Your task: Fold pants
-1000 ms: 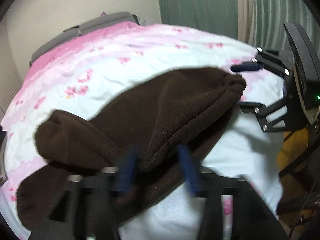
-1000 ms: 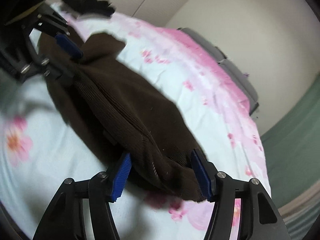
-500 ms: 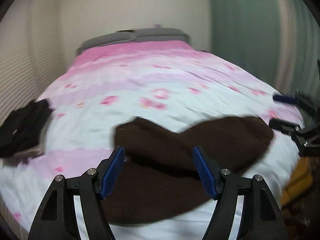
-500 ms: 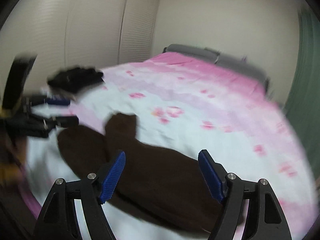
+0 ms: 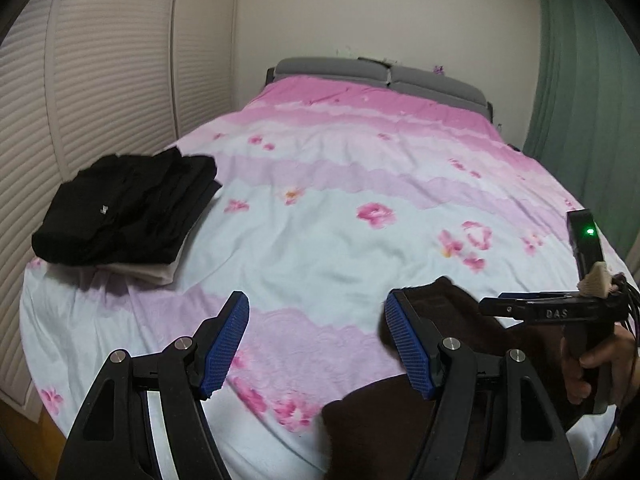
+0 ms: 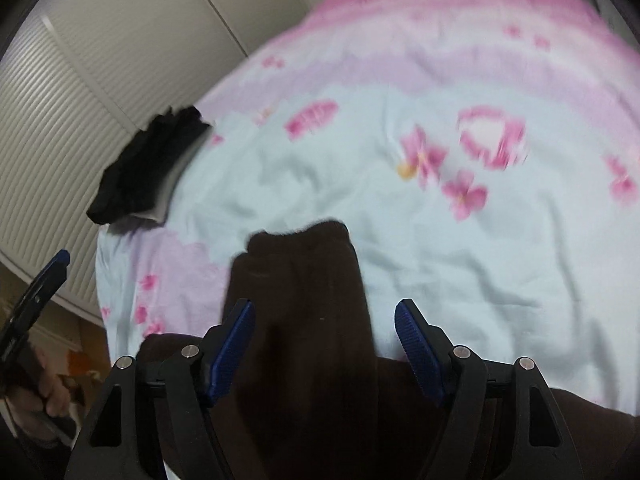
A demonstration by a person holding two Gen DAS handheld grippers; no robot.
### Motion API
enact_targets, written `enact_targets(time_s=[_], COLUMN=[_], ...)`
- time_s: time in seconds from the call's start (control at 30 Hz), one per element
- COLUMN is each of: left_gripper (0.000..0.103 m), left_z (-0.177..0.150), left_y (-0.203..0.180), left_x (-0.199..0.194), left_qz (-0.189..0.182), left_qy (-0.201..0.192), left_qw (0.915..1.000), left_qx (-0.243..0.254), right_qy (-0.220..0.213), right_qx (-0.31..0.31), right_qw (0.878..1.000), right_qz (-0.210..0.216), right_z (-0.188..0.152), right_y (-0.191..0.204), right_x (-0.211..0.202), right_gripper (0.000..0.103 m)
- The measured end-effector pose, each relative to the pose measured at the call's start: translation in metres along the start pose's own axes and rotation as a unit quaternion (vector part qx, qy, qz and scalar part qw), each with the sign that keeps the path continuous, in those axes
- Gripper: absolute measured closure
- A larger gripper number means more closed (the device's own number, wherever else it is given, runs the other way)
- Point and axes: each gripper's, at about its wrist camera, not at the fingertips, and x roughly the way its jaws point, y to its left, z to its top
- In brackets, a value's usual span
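The brown pants [image 6: 304, 320] lie bunched on the pink and white floral bed near its front edge. In the left wrist view they [image 5: 452, 312] show at the lower right, partly behind my right finger. My left gripper [image 5: 316, 340] is open and empty, raised over the bed to the left of the pants. My right gripper [image 6: 324, 344] is open and empty, hovering just above the pants. In the left wrist view the right gripper shows side-on at the far right, held by a hand.
A stack of folded black and beige clothes [image 5: 124, 212] sits at the bed's left edge, also in the right wrist view [image 6: 148, 168]. Louvred closet doors [image 5: 80, 100] stand on the left, a green curtain [image 5: 580, 100] on the right, a grey headboard [image 5: 380, 76] at the far end.
Both grippers let go of the pants and pulled back and up. The pants dropped onto the bed near the front edge. The left view now faces down the whole bed.
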Motion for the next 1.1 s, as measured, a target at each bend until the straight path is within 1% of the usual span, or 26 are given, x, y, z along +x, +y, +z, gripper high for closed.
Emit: enact_targets(time_s=[0.03, 0.07, 0.13, 0.17, 0.23, 0.37, 0.43, 0.5, 0.57, 0.6, 0.63, 0.7, 0.73, 0.77, 0.87, 1.0, 1.1], left_gripper=[0.033, 0.033, 0.033, 0.033, 0.033, 0.033, 0.033, 0.033, 0.033, 0.033, 0.032, 0.032, 0.032, 0.032, 0.032, 0.032, 0.032], left_z=[-0.001, -0.003, -0.005, -0.005, -0.007, -0.005, -0.005, -0.007, -0.011, -0.015, -0.019, -0.027, -0.032, -0.036, -0.048, -0.062, -0.067], left_y=[0.001, 0.001, 0.002, 0.003, 0.005, 0.015, 0.023, 0.030, 0.037, 0.040, 0.041, 0.045, 0.046, 0.047, 0.052, 0.058, 0.061], left_x=[0.004, 0.007, 0.012, 0.013, 0.011, -0.008, -0.023, -0.037, -0.052, -0.059, -0.064, -0.073, -0.075, -0.077, -0.080, -0.087, -0.092], left_qz=[0.001, 0.001, 0.003, 0.002, -0.001, 0.008, 0.010, 0.015, 0.023, 0.027, 0.029, 0.033, 0.035, 0.035, 0.035, 0.036, 0.035], left_qy=[0.005, 0.007, 0.013, 0.015, 0.017, 0.007, -0.002, -0.011, -0.018, -0.020, -0.021, -0.019, -0.016, -0.012, 0.001, 0.010, 0.010], left_qw=[1.0000, 1.0000, 0.9999, 0.9999, 0.9998, 0.9999, 0.9999, 0.9998, 0.9995, 0.9993, 0.9991, 0.9989, 0.9988, 0.9987, 0.9987, 0.9985, 0.9986], left_qx=[0.001, 0.003, 0.007, 0.007, 0.006, 0.007, 0.005, 0.007, 0.014, 0.018, 0.022, 0.028, 0.032, 0.035, 0.038, 0.040, 0.039], right_qy=[0.014, 0.023, 0.037, 0.040, 0.027, -0.027, -0.056, -0.076, -0.092, -0.093, -0.093, -0.085, -0.077, -0.070, -0.056, -0.076, -0.087], right_qx=[0.004, 0.008, 0.017, 0.018, 0.003, -0.054, -0.098, -0.140, -0.195, -0.216, -0.242, -0.302, -0.321, -0.331, -0.328, -0.307, -0.303], right_qw=[1.000, 1.000, 0.999, 0.999, 1.000, 0.998, 0.994, 0.987, 0.975, 0.970, 0.961, 0.936, 0.928, 0.924, 0.925, 0.929, 0.929], right_qz=[0.003, 0.005, 0.022, 0.024, 0.017, 0.007, -0.009, -0.022, -0.049, -0.064, -0.092, -0.162, -0.175, -0.180, -0.185, -0.192, -0.194], right_z=[0.000, -0.002, -0.007, -0.010, -0.015, -0.028, -0.041, -0.055, -0.077, -0.087, -0.099, -0.128, -0.142, -0.153, -0.180, -0.195, -0.206], right_y=[-0.003, -0.005, -0.006, -0.005, 0.007, 0.048, 0.081, 0.112, 0.148, 0.161, 0.175, 0.200, 0.209, 0.215, 0.219, 0.216, 0.220], right_x=[0.008, 0.013, 0.023, 0.025, 0.018, -0.018, -0.038, -0.050, -0.054, -0.052, -0.046, -0.024, -0.013, -0.004, 0.014, 0.009, 0.005], right_gripper=[0.031, 0.036, 0.064, 0.089, 0.089, 0.089, 0.089, 0.089, 0.089, 0.089, 0.089, 0.089, 0.089, 0.089, 0.089, 0.087, 0.085])
